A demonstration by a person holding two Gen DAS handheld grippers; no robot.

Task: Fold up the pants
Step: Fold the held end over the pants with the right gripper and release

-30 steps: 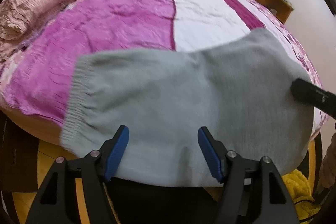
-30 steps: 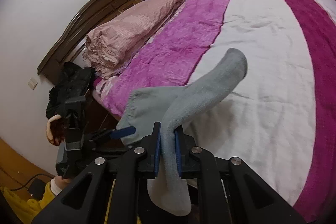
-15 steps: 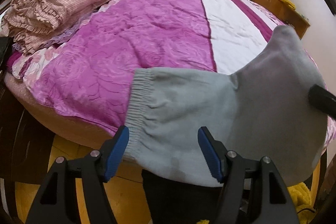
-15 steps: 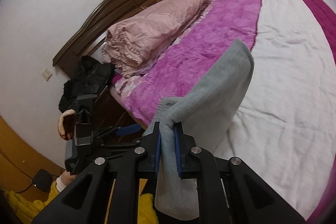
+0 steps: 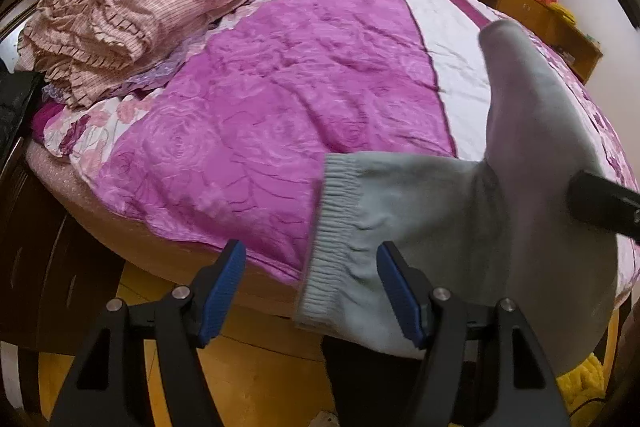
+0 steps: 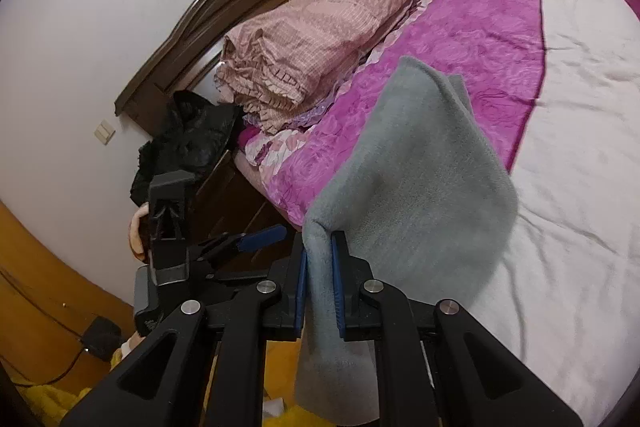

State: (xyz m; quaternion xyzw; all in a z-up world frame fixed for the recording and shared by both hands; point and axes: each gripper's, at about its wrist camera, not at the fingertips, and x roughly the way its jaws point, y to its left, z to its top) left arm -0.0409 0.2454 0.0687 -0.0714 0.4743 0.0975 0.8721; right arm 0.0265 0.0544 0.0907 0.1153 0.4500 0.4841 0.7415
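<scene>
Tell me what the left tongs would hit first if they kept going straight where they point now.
Most likely the ribbed waistband of the grey pants, lying between the open left tongs; just left of it is the purple bedspread's edge. Depth is hard to judge.

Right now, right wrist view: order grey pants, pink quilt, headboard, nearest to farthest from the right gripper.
1. Grey pants: clamped in the right gripper fingers.
2. Pink quilt: folded, upper middle on the bed.
3. Headboard: behind the quilt, against the wall.
</scene>
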